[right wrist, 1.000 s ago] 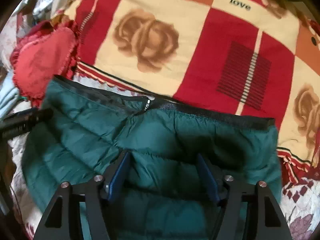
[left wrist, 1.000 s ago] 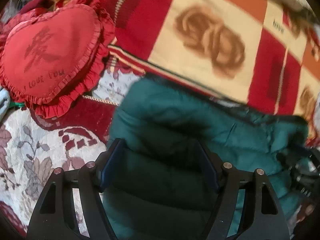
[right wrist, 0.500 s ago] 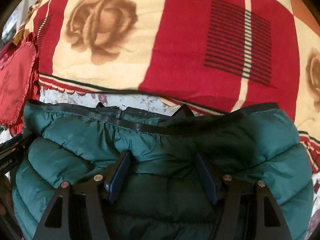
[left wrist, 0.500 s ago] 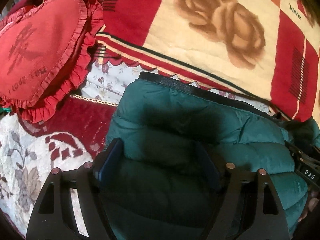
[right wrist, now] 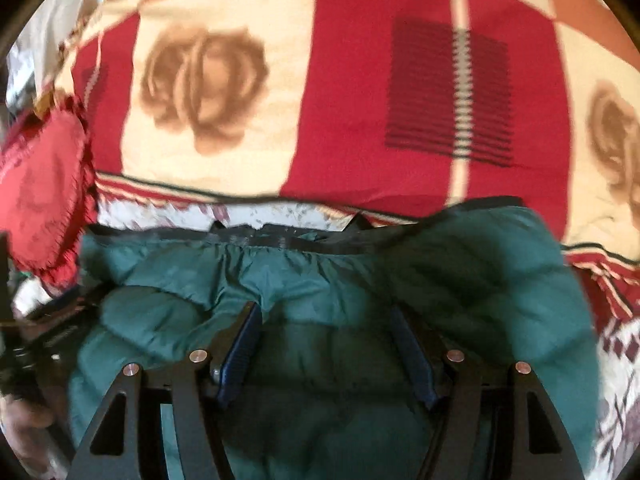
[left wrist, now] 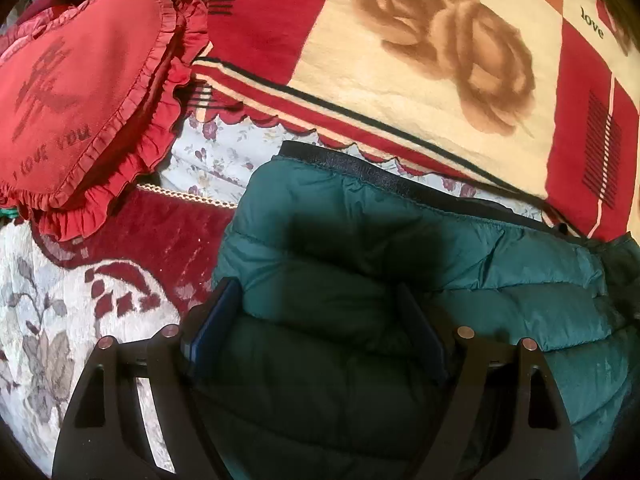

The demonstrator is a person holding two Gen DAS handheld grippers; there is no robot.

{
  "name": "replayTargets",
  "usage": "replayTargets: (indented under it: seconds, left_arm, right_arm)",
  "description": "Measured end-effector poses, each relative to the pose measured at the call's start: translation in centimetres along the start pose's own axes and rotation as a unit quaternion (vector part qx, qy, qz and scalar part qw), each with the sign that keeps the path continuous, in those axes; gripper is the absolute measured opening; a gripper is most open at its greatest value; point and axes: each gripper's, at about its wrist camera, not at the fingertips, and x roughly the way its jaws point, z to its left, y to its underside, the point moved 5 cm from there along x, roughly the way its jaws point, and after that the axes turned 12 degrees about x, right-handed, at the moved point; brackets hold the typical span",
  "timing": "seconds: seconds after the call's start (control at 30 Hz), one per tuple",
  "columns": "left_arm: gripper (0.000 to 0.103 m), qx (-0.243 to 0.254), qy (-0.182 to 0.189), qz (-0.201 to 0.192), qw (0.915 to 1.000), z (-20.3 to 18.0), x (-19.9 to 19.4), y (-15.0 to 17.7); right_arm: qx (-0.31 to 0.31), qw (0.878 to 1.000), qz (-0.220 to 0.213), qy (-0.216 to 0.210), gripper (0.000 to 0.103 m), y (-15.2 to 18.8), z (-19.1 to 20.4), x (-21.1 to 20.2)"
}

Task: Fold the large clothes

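Green quilted puffer jacket (left wrist: 400, 264), one item, lying folded in a thick bundle on the bed, its black-trimmed hem (left wrist: 360, 170) turned toward the red and cream rose blanket (left wrist: 420, 60) at the far side. Step in hand, by judgement: settling a fold just laid, both tools over the bundle. Next move, by judgement: press the padding flat so the fold does not spring back, or take a fresh pinch at one end for a further fold; padded fabric calls for a deep bite. Left gripper (left wrist: 320, 308): jaws spread wide, blue pads (left wrist: 212, 328) standing apart with jacket fabric bulging between them; nothing pinched, though whether the pads touch the fabric cannot be told. Right gripper (right wrist: 324, 328): jaws likewise spread wide over the jacket's middle near the gathered hem; no grasp visible, view blurred. Outward from the jaws: floral bedspread (left wrist: 52, 320) in cream and dark red under the jacket, running to the near left edge of the bed; pale flowered sheet (left wrist: 216, 160) showing between hem and blanket; red heart-shaped frilled cushion (left wrist: 80, 88), lettered "I LOVE YOU", at the far left corner, well apart from the jacket. Risk, by judgement: slippery shell fabric may slide and unfold when released.
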Motion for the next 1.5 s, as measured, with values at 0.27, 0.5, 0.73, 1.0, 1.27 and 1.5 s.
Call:
replayTargets:
  seconds: [0.27,0.5,0.73,1.0,1.27,1.5]
  left_arm:
    - [0.082,0.001,-0.003,-0.002,1.0000,-0.1,-0.1,0.0]
    - [0.083,-0.003,0.003,0.000,1.0000,0.1,0.3,0.0]
    - [0.084,0.002,0.002,0.002,1.0000,0.1,0.3,0.0]
    - [0.084,0.003,0.048,-0.004,0.9988,0.9,-4.2,1.7]
    - [0.084,0.000,0.067,0.016,0.9976,1.8,-6.5,7.4]
    - [0.084,-0.033,0.076,0.035,0.9960,2.0,-6.7,9.1]
  right_arm:
    - [0.012,0.998,-0.028,0.055,0.068,-0.5,-5.4,-1.9]
    - [0.026,0.996,-0.011,0.079,0.070,0.4,-7.4,2.0]
    - [0.028,0.996,-0.008,0.086,0.071,0.4,-6.7,0.5]
    - [0.022,0.999,-0.021,0.045,0.077,2.9,-6.3,-6.8]
    - [0.033,0.996,0.023,0.075,0.077,7.2,-9.5,-6.3]
    - [0.052,0.994,0.035,0.088,0.083,8.1,-10.5,-5.9]
